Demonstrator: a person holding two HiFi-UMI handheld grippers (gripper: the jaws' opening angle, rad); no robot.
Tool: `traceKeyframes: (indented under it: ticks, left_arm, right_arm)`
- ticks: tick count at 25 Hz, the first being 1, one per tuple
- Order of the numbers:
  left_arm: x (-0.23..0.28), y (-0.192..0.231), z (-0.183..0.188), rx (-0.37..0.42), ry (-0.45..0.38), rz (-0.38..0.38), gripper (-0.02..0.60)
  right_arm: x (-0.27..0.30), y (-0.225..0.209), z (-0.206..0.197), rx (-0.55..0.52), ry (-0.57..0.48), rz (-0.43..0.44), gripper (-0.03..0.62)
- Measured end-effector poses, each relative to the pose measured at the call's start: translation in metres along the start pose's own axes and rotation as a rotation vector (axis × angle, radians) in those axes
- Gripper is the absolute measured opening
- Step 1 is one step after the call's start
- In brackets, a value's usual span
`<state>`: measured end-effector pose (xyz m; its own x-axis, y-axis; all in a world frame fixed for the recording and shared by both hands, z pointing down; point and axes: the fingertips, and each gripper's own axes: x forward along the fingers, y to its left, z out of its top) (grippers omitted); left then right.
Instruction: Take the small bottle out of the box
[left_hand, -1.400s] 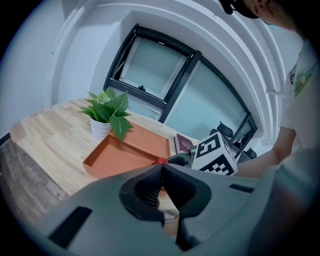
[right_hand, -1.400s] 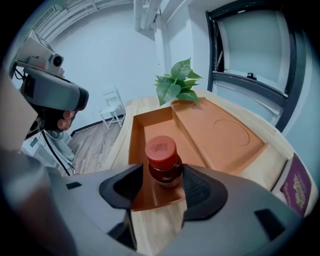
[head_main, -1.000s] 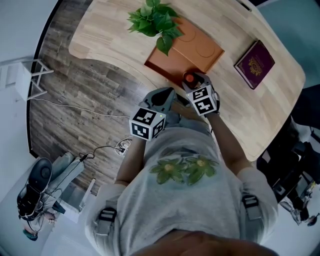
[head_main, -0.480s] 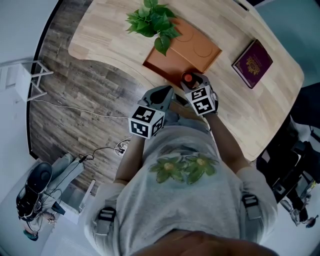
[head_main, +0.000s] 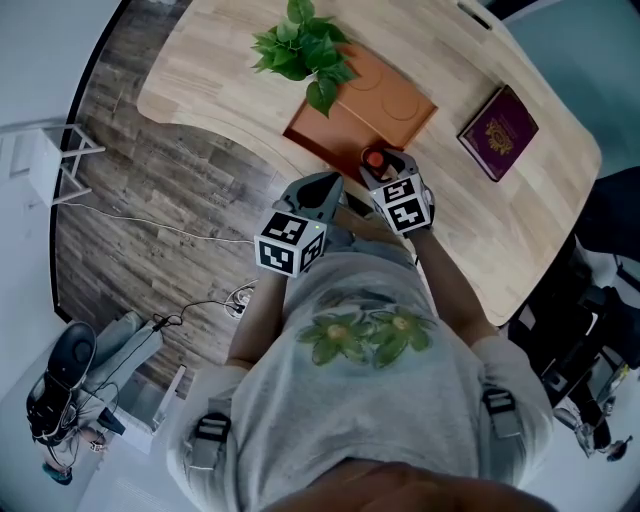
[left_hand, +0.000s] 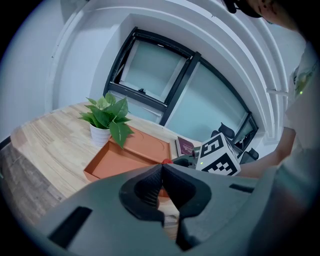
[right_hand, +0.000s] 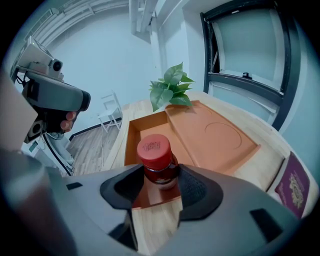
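A small dark bottle (right_hand: 159, 169) with a red cap (head_main: 375, 158) sits between the jaws of my right gripper (right_hand: 159, 185), which is shut on it. It hangs just above the near end of the open orange box (right_hand: 150, 131) (head_main: 330, 135). The box's lid (right_hand: 215, 135) lies flat beside it on the wooden table. My left gripper (left_hand: 162, 192) is shut with nothing in it, held off the table's near edge to the left of the right one (head_main: 310, 197).
A potted green plant (head_main: 305, 50) stands at the box's far left corner. A maroon booklet (head_main: 498, 132) lies to the right on the wooden table (head_main: 200, 60). Wood-pattern floor, a white stool and cables lie to the left.
The right gripper with the bottle has shifted slightly, staying over the box's near end. The left gripper has barely moved.
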<state>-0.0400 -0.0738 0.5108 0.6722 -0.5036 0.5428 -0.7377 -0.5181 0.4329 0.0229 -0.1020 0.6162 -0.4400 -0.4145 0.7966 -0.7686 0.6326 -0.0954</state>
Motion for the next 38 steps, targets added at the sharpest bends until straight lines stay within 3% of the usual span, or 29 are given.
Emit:
traceKeyframes:
  ticks: [38]
  left_arm:
    - [-0.024, 0.003, -0.002, 0.008, -0.043, 0.041, 0.006]
  right_arm:
    - [-0.049, 0.020, 0.031, -0.075, -0.093, -0.005, 0.213]
